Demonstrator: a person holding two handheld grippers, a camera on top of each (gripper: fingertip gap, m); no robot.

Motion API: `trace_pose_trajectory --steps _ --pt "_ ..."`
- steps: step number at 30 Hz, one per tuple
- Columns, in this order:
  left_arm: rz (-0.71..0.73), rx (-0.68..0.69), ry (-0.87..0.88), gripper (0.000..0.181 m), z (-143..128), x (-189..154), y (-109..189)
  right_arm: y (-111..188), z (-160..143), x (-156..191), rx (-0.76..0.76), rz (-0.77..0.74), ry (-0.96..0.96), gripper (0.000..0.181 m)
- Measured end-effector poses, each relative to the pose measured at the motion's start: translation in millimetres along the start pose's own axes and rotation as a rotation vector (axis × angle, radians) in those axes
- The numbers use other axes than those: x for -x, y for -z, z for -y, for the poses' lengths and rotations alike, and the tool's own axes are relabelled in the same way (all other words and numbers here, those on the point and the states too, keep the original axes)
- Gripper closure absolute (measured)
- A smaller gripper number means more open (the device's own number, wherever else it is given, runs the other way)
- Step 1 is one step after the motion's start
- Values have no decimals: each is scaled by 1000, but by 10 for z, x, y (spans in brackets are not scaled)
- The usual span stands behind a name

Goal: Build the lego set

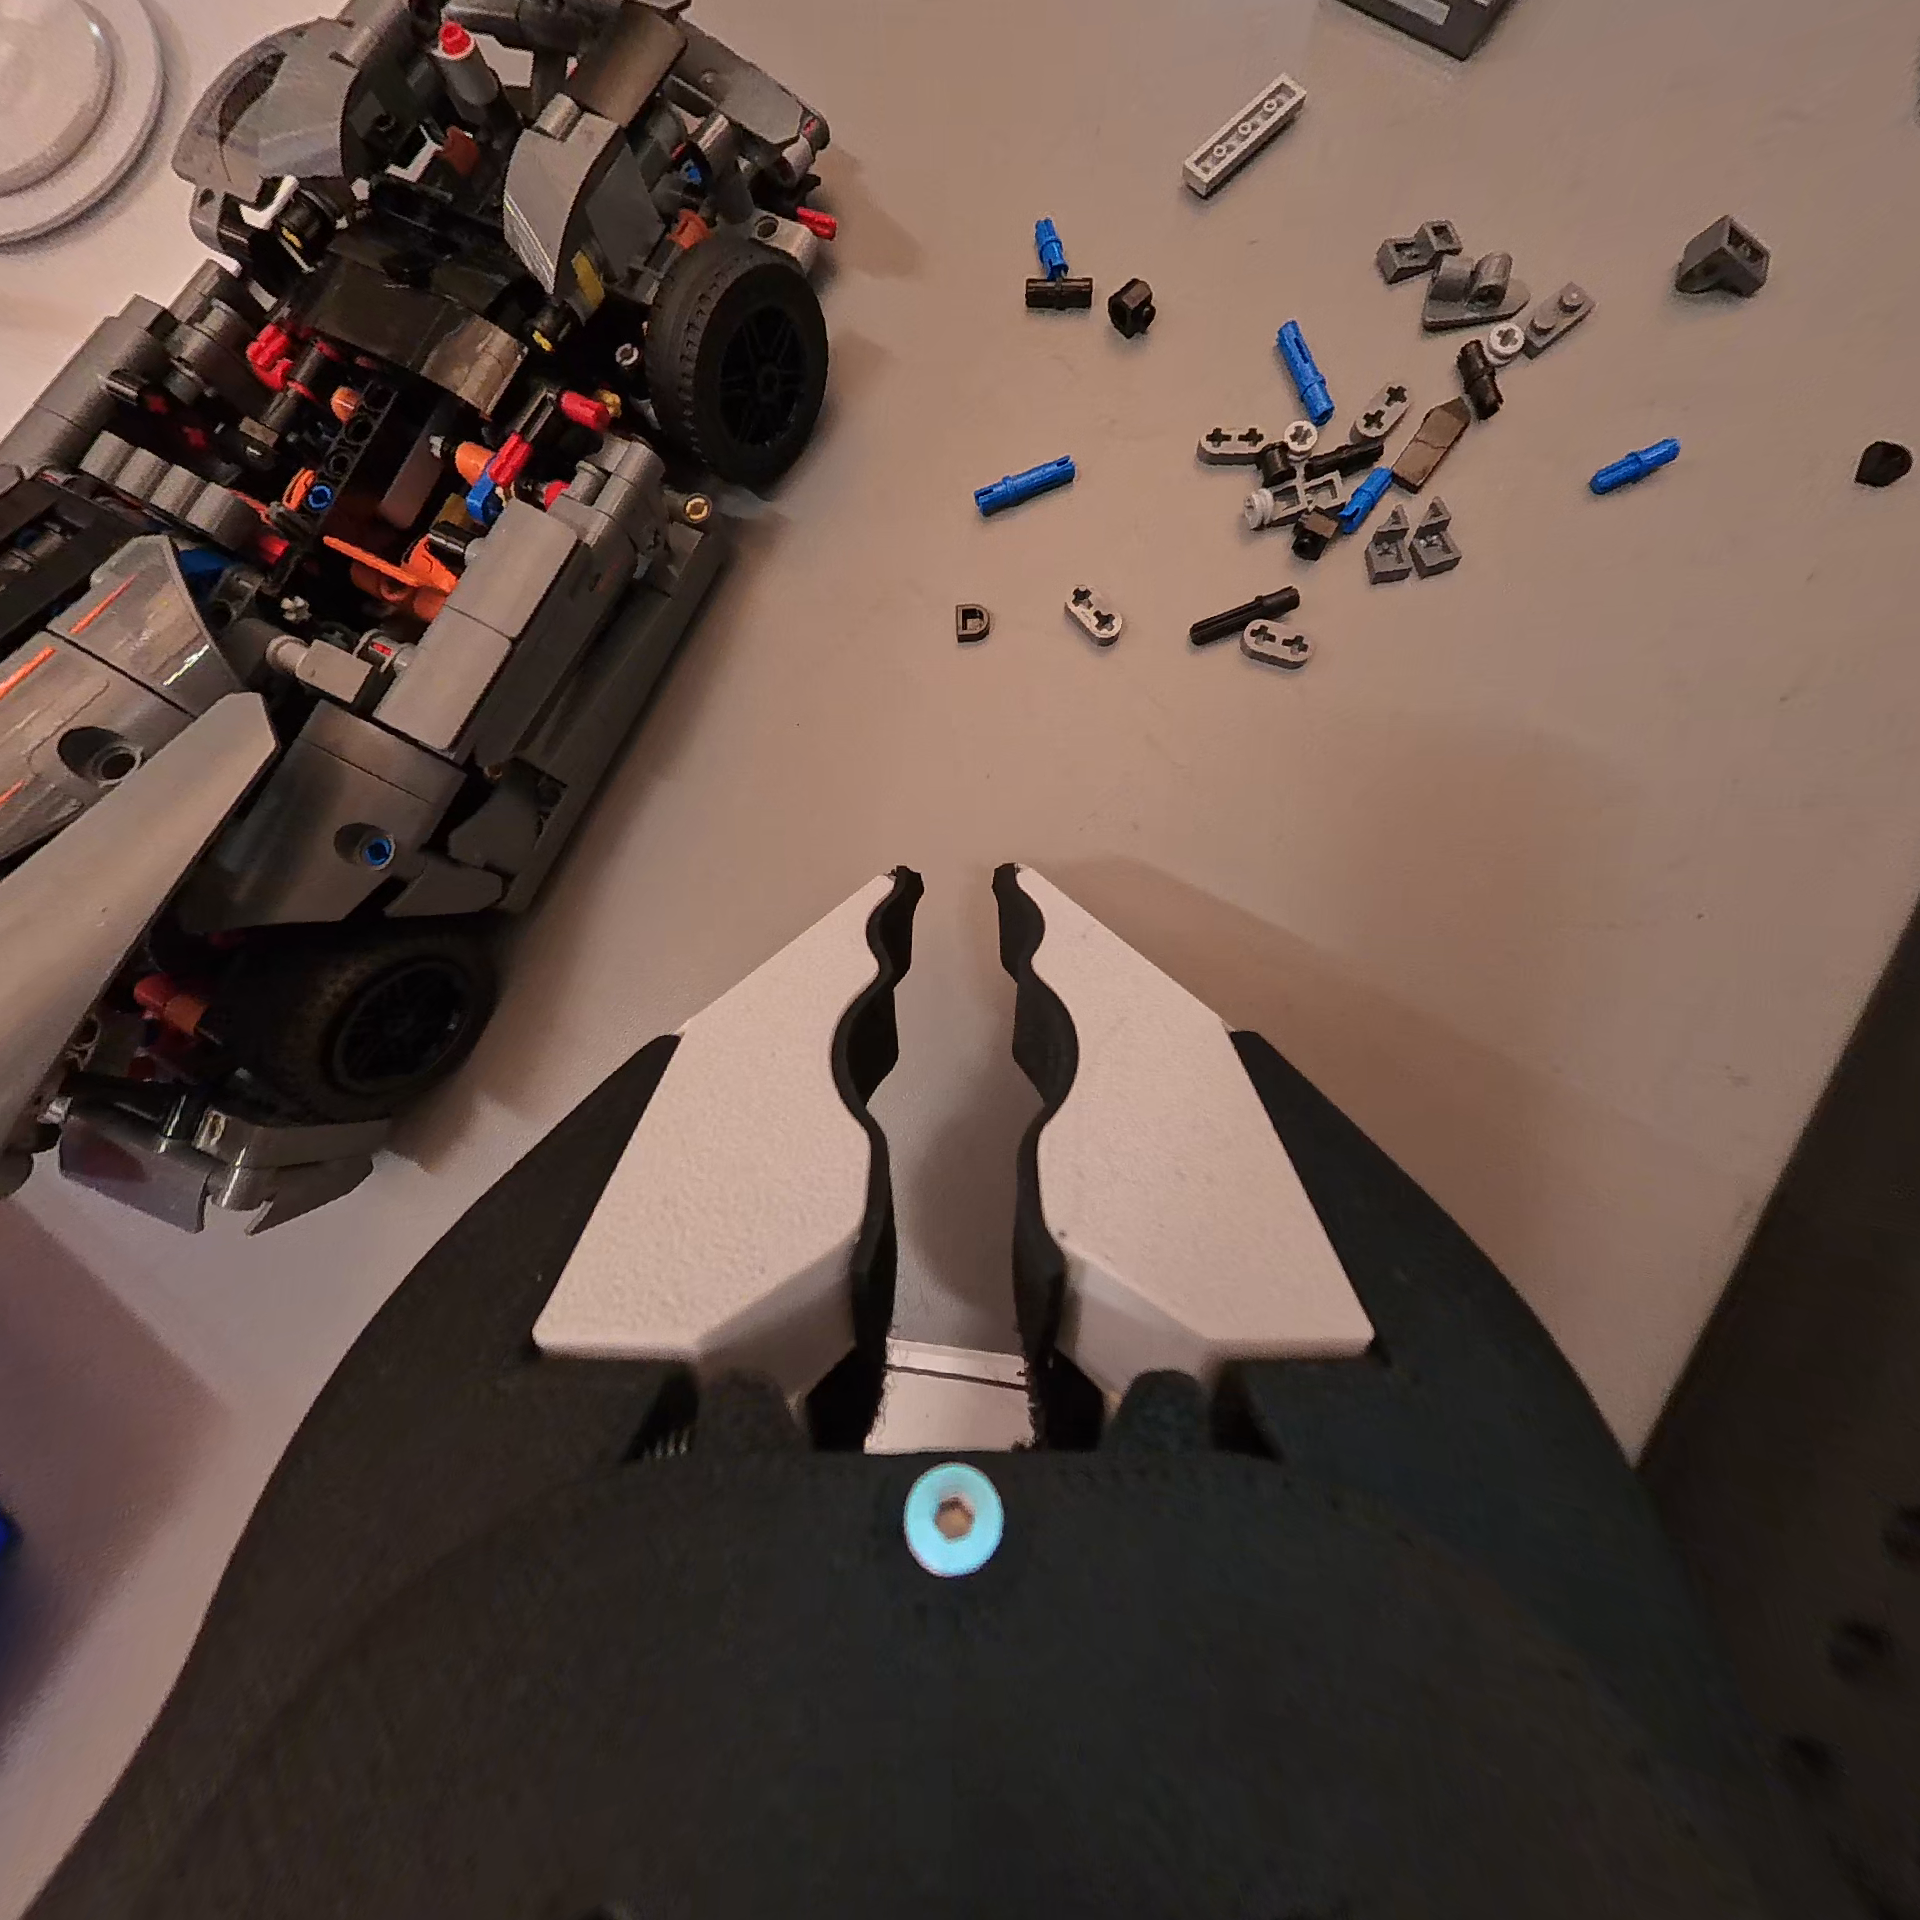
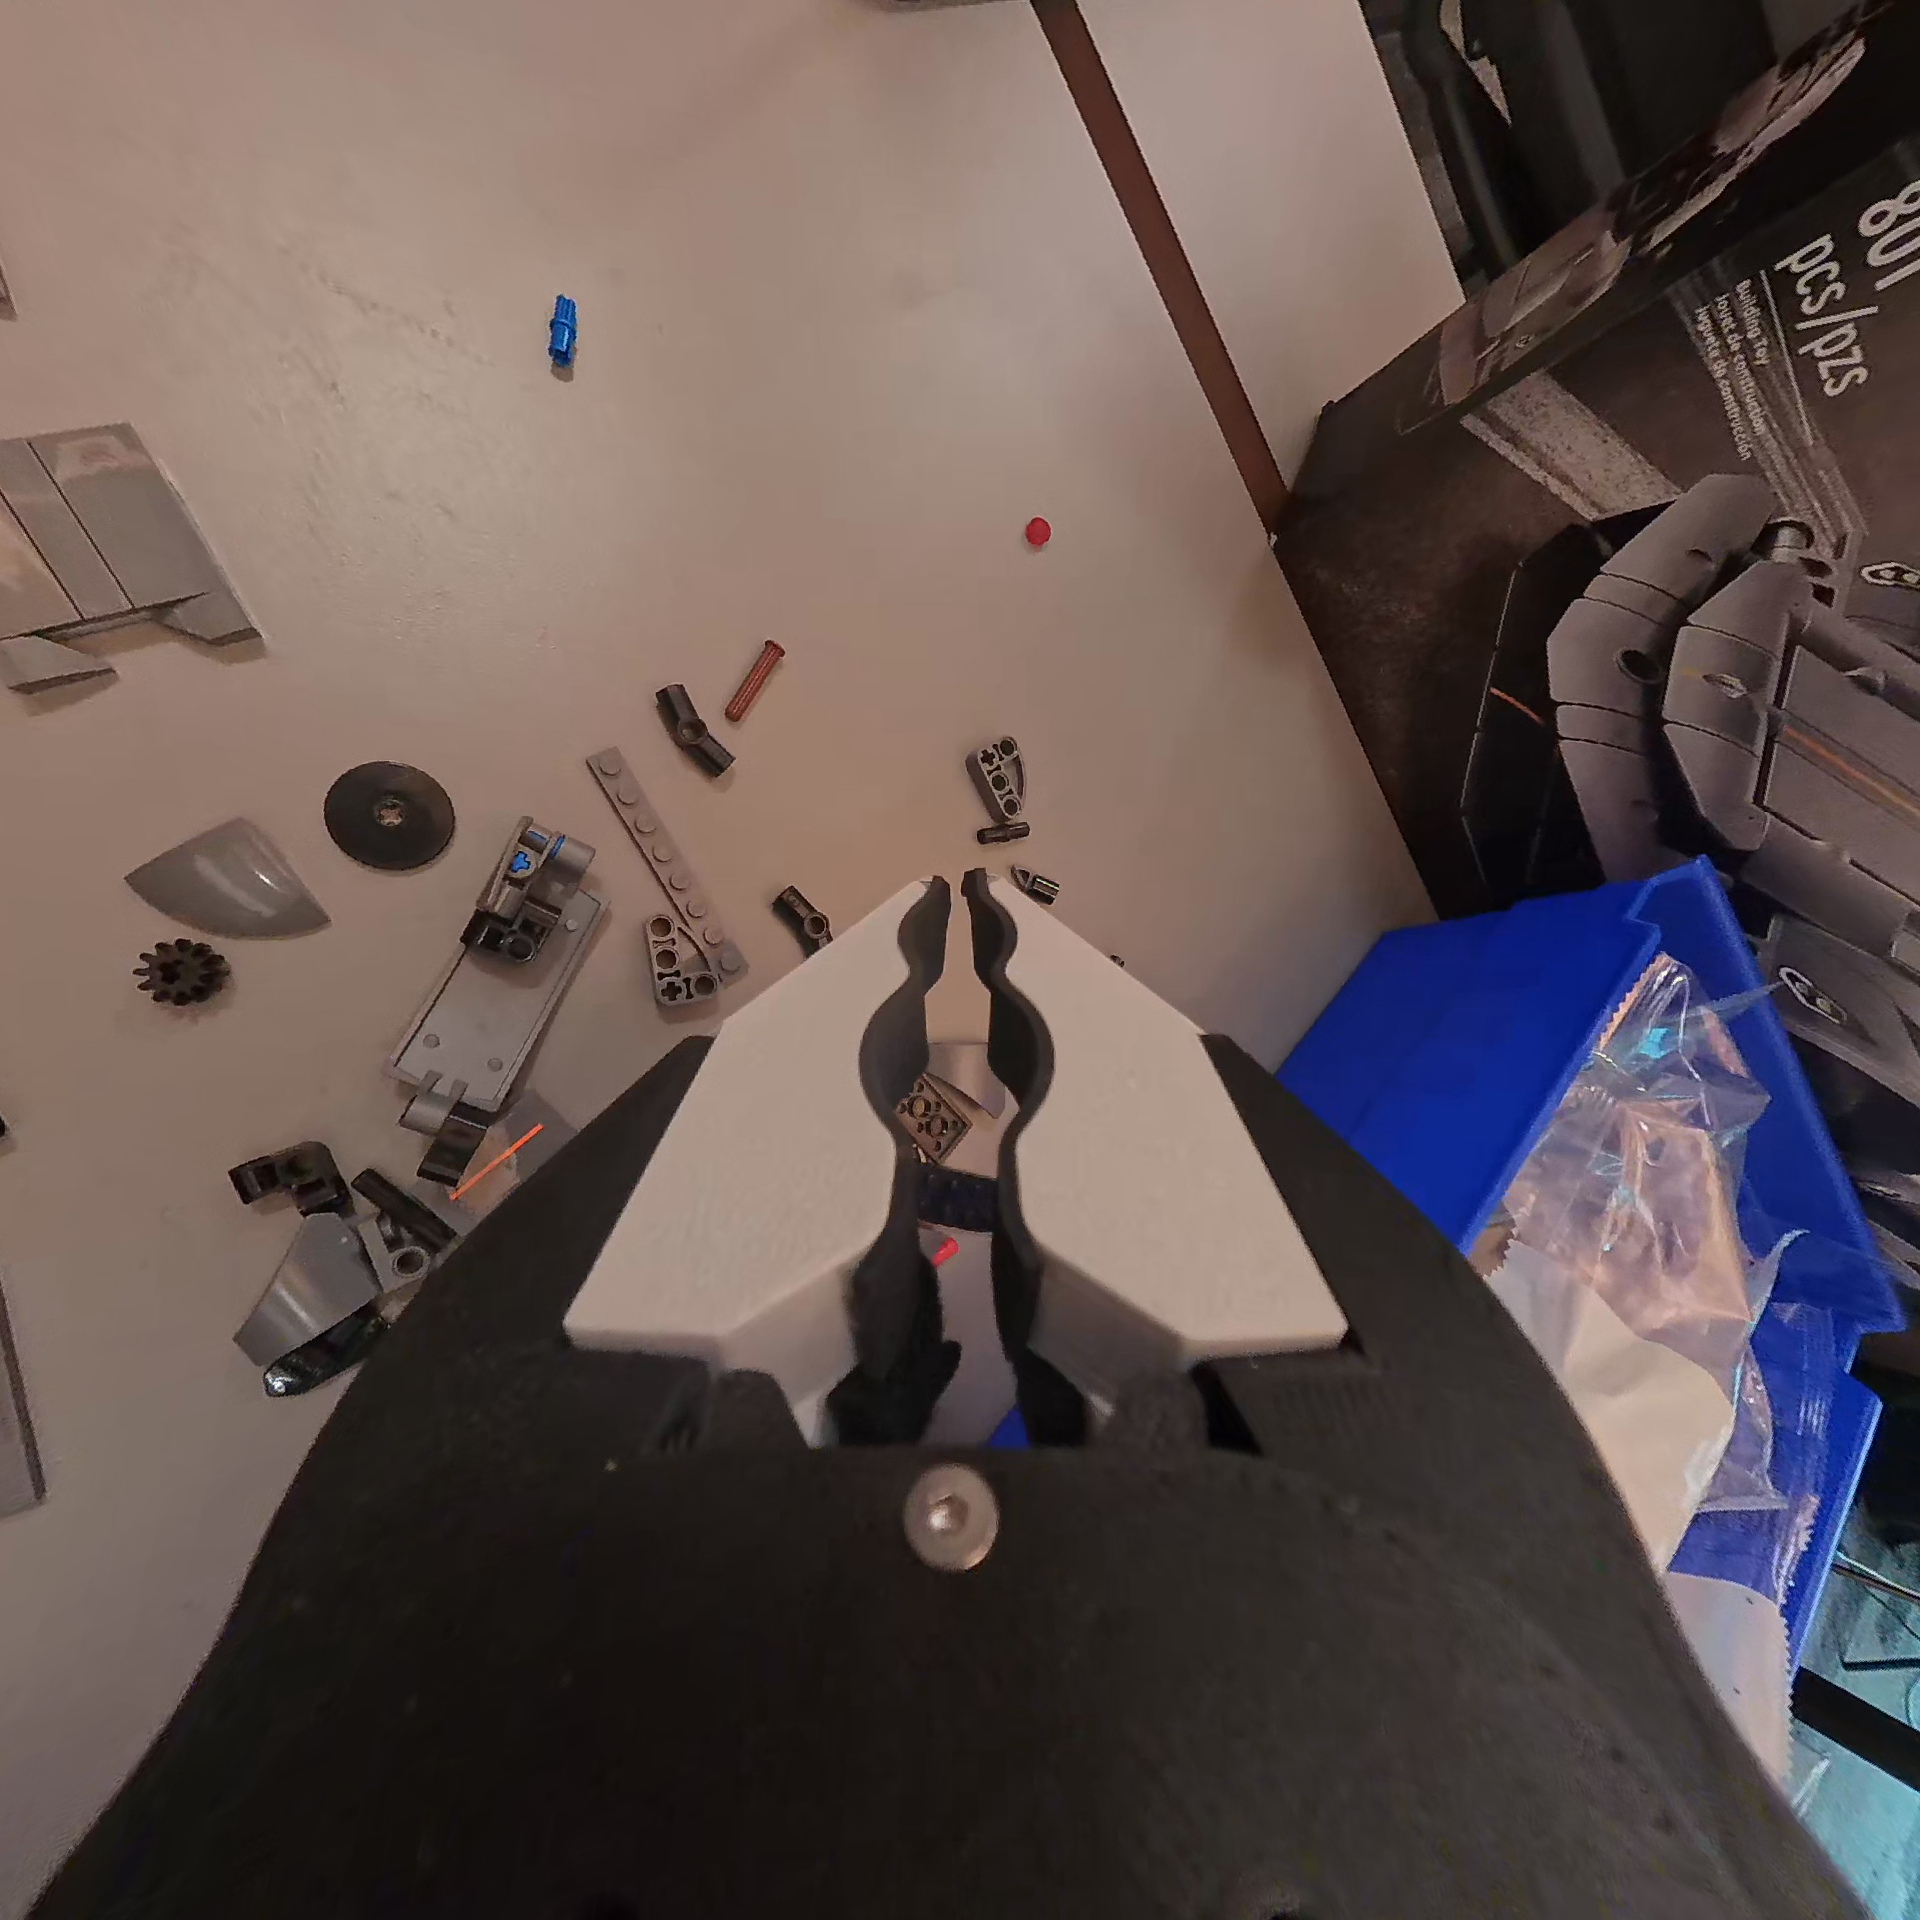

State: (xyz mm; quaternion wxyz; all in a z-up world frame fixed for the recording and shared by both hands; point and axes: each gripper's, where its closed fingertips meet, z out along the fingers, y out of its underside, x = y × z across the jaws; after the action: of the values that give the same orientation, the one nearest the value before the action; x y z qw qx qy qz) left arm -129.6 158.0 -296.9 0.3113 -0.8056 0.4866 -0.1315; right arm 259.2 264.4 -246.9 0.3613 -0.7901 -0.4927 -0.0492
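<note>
A partly built grey and black lego car [image 1: 416, 468] with black wheels lies on the pale table [image 1: 1143, 790] at the left of the left wrist view. Loose small parts lie beyond my left gripper [image 1: 956, 878]: blue pins [image 1: 1023, 485], a grey and black cluster [image 1: 1340, 457], a black axle pin [image 1: 1242, 616]. The left gripper is slightly open and empty, right of the car. My right gripper [image 2: 956, 883] hovers with its tips nearly touching and nothing between them, over more loose parts: a long grey plate [image 2: 665, 857], a black disc [image 2: 389, 814], a grey panel assembly [image 2: 499, 987].
A blue bin [image 2: 1507, 1039] with clear plastic bags [image 2: 1662, 1195] and the dark lego box [image 2: 1714, 520] stand right of the table edge [image 2: 1174, 270]. A red stud [image 2: 1037, 532] and a blue pin [image 2: 562, 327] lie apart. A clear round dish [image 1: 62, 104] sits far left. Some 40 cm of space lies between my two pairs of fingers. From the left gripper's tips to the black axle pin [image 1: 1242, 616] is close to 9 cm.
</note>
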Motion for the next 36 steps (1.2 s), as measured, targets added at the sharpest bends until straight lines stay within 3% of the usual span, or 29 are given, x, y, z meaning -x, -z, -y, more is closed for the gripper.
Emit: trace_pose_trajectory --steps 36 --pt "-12 5 -6 168 -1 -24 -30 -28 -3 7 9 3 15 179"
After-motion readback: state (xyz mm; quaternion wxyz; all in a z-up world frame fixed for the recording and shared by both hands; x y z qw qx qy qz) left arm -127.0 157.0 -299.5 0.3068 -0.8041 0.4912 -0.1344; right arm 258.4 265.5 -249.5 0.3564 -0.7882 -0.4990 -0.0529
